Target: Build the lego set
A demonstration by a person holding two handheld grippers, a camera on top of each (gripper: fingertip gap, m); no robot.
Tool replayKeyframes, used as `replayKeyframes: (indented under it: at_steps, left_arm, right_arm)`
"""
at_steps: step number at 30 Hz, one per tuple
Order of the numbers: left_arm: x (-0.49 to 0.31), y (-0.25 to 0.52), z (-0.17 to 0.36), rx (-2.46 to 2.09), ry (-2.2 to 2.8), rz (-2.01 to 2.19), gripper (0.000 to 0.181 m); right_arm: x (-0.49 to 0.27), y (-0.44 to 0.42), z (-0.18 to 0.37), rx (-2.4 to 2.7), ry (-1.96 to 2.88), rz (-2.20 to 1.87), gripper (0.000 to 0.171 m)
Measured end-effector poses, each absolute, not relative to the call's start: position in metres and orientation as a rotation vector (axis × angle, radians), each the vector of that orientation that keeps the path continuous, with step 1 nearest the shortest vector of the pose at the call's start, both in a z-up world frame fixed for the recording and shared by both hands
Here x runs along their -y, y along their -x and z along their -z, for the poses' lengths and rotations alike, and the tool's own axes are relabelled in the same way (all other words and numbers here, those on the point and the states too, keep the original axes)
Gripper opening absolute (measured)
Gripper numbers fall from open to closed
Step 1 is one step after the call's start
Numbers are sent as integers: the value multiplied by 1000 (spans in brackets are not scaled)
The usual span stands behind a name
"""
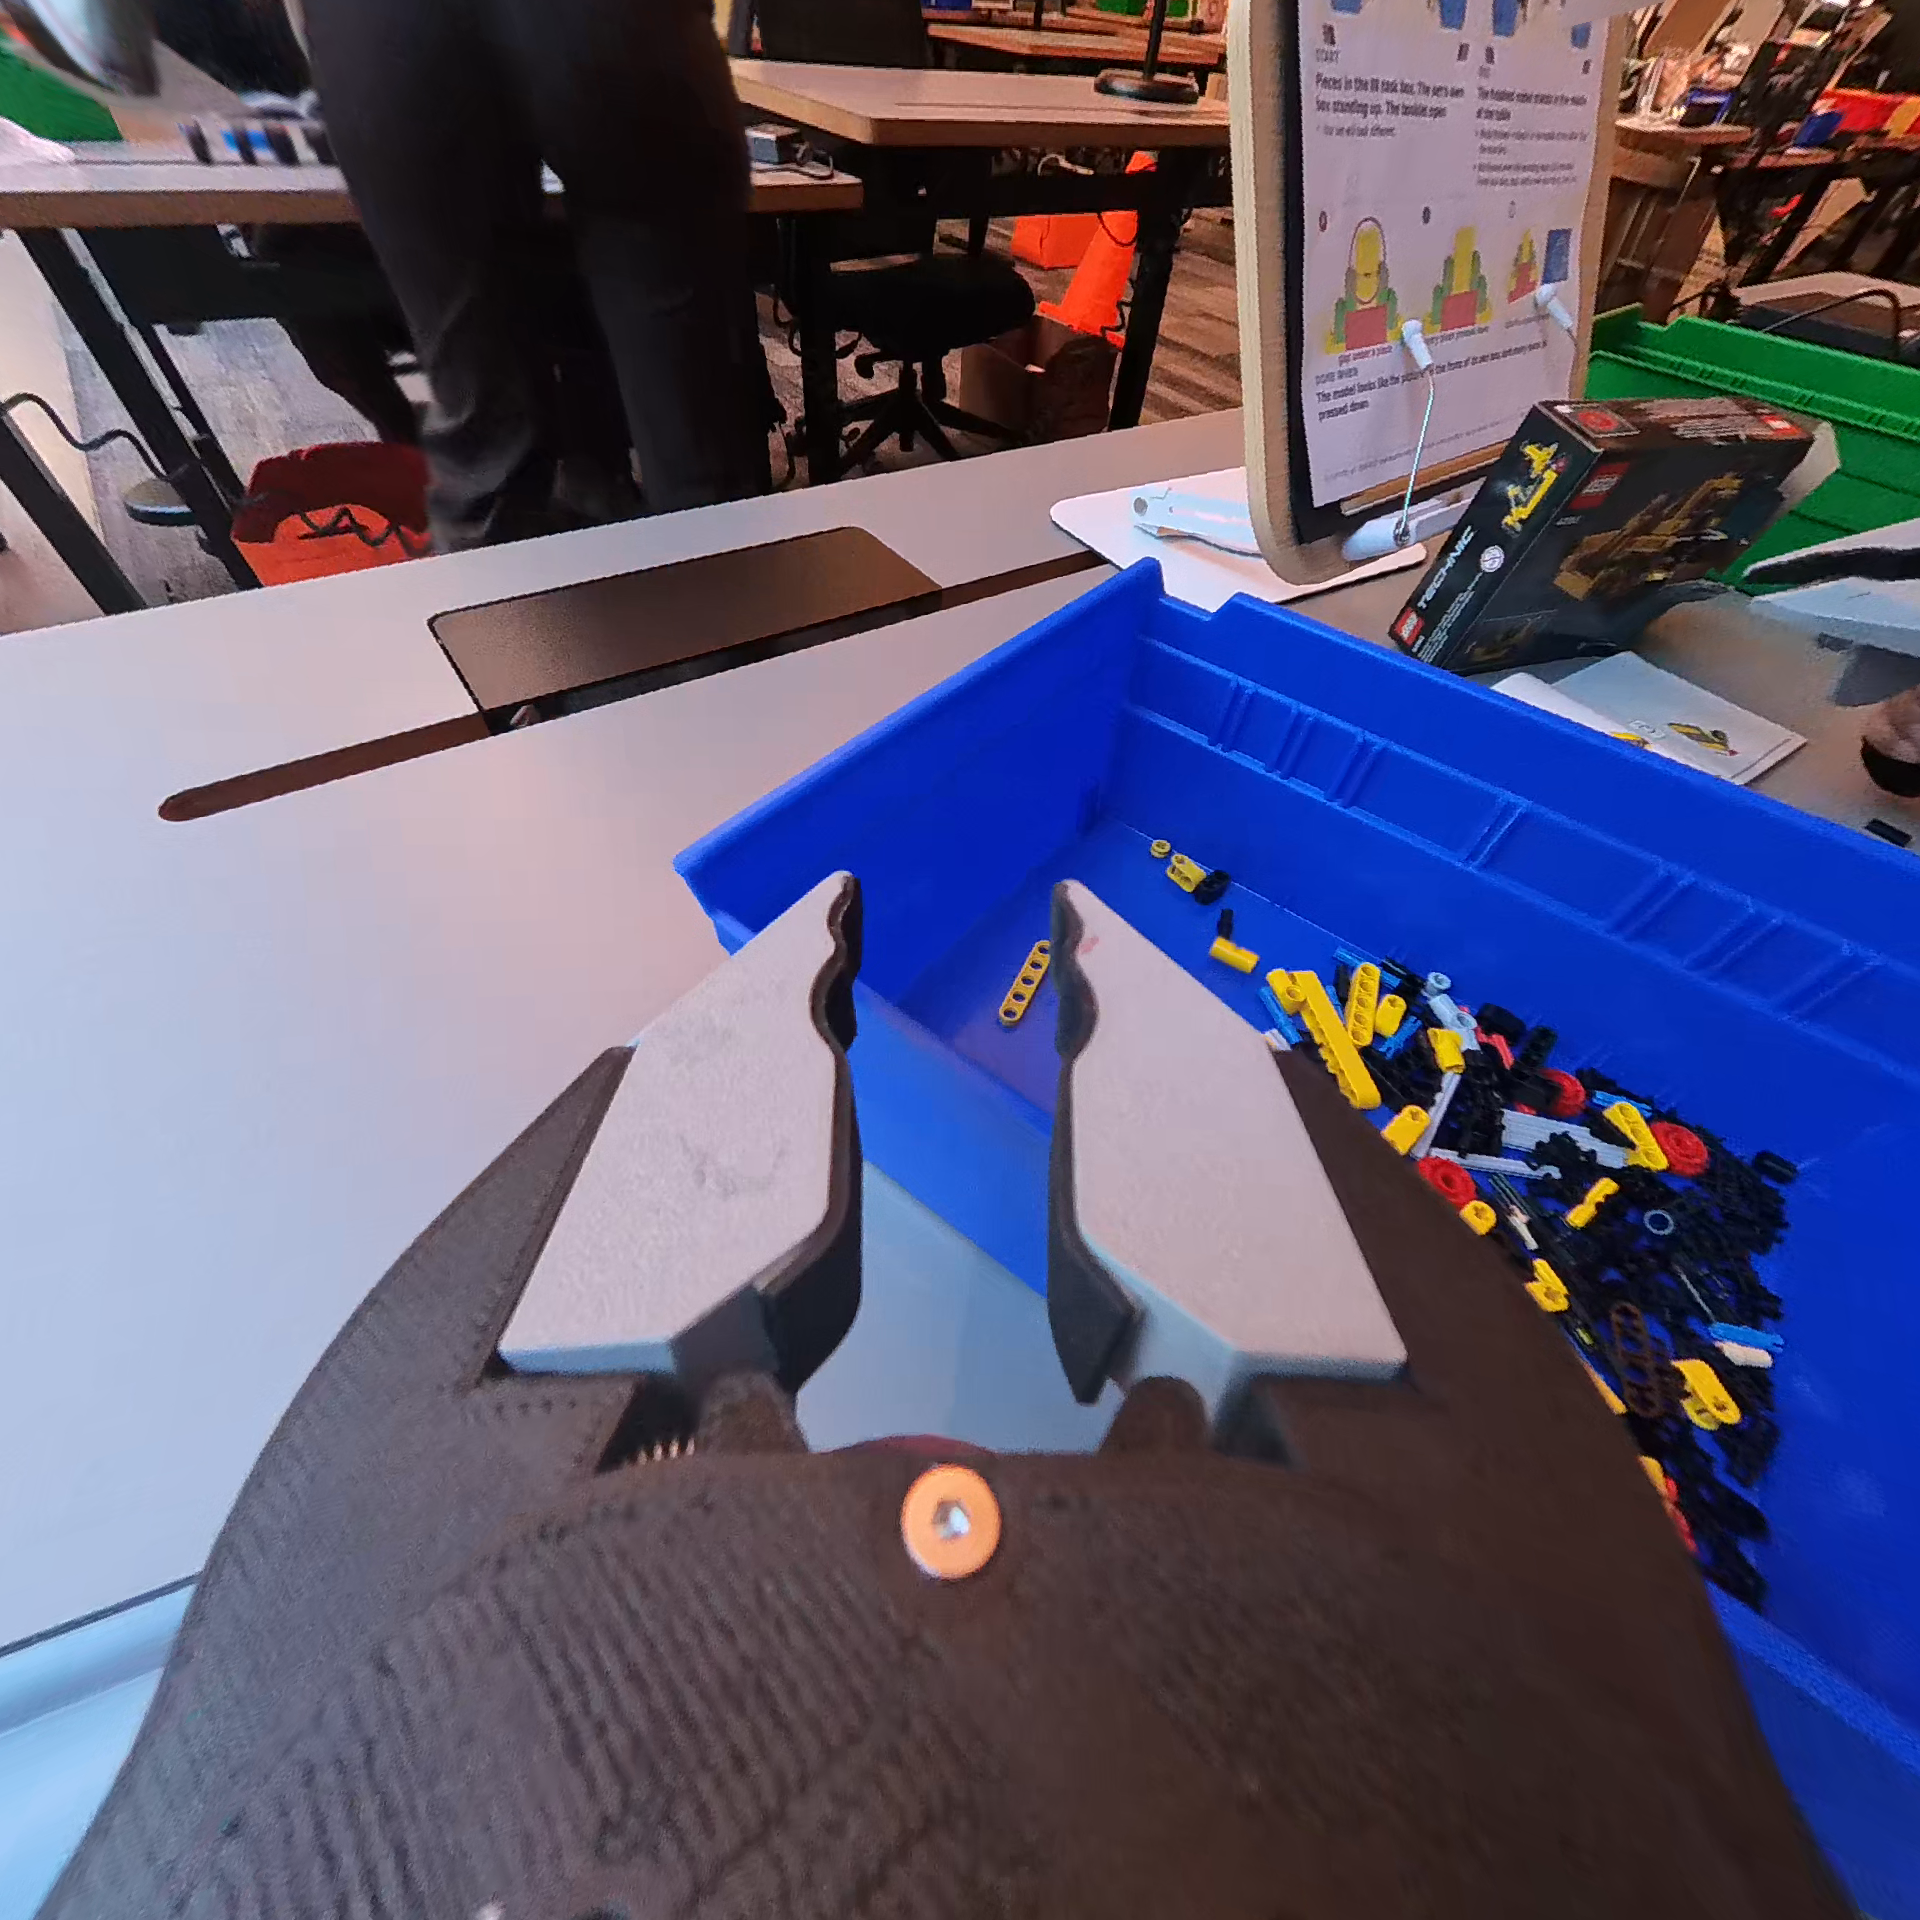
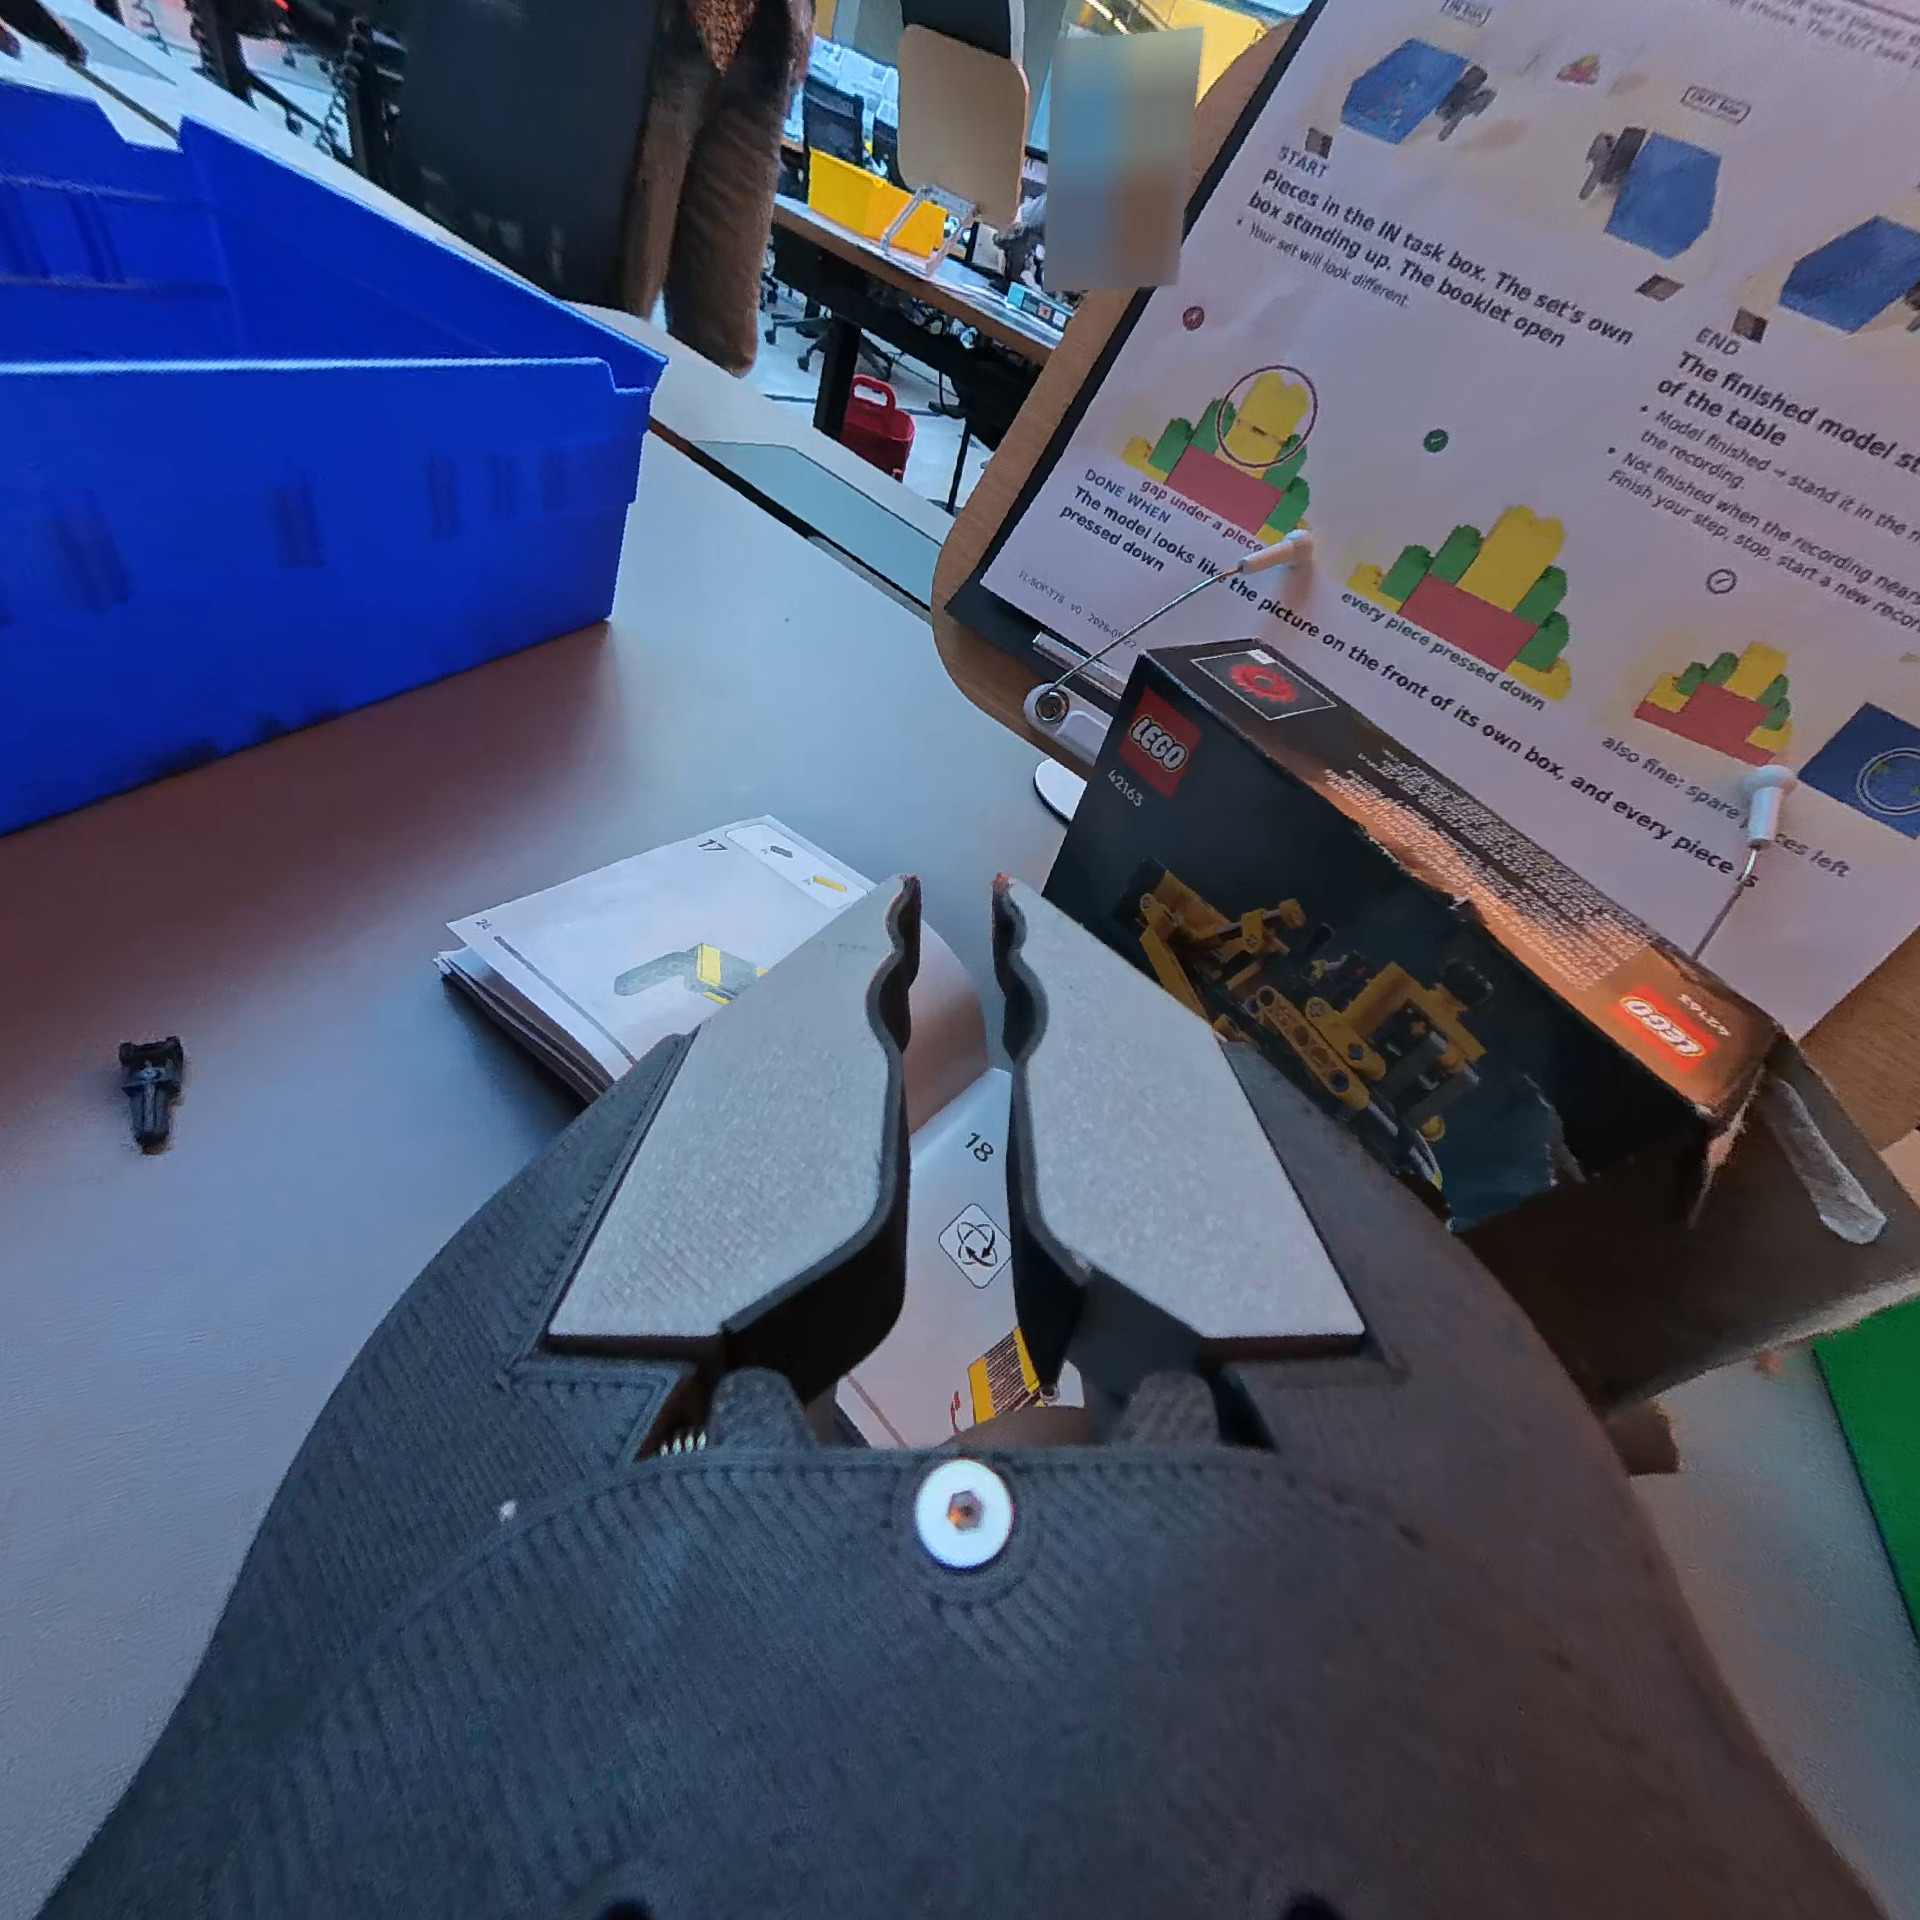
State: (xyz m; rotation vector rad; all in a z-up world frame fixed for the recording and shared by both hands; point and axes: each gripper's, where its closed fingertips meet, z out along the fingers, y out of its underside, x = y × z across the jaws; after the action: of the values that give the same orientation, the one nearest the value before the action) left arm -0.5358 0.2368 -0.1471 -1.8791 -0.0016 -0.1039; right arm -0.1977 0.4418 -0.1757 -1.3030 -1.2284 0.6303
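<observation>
1. The left gripper (image 1: 954, 904) hangs over the near left corner of the blue bin (image 1: 1039, 727), jaws parted by a clear gap and holding nothing.
2. Inside the bin, a heap of lego pieces (image 1: 1538, 1174) — yellow, black, red, blue and grey — is crowded toward the right half of the floor.
3. A yellow beam with holes (image 1: 1024, 983) lies alone on the bin's bare blue floor, just past the gripper tips, with a few small yellow and black bits (image 1: 1195, 878) scattered near the far wall.
4. Over to the right gripper (image 2: 956, 896): jaws apart by a narrow gap, nothing between them, poised above the open instruction booklet (image 2: 623, 956) lying flat on the grey table (image 2: 312, 883).
5. The dark set box (image 2: 1403, 935) stands tilted just right of the booklet, leaning back against a stand holding a printed sheet (image 2: 1507, 416).
6. One small black piece (image 2: 152, 1086) sits by itself on the table, well left of the booklet and outside the bin.
7. A green bin (image 1: 1766, 384) shows behind the set box; its contents cannot be made out.
</observation>
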Motion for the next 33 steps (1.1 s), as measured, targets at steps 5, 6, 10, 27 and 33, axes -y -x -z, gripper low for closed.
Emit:
replayKeyframes:
  at_steps: [5, 6, 10, 27, 33]
  left_arm:
    - [-237, 536, 145, 4, 1867, 108, 35]
    - [-237, 536, 144, 5, 1864, 110, 35]
    - [-237, 535, 145, 5, 1865, 110, 35]
    - [-236, 528, 135, 12, 1810, 214, 37]
    - [-234, 515, 127, -2, 1760, 342, 46]
  right_arm:
    - [-439, 199, 174, 1231, 1295, -635, 10]
    - [-439, 199, 175, 1234, 1295, -633, 10]
    - [-439, 200, 178, 1246, 1296, -622, 10]
    - [-436, 203, 181, 1266, 1297, -629, 10]
    - [-435, 203, 181, 1269, 1297, -631, 10]
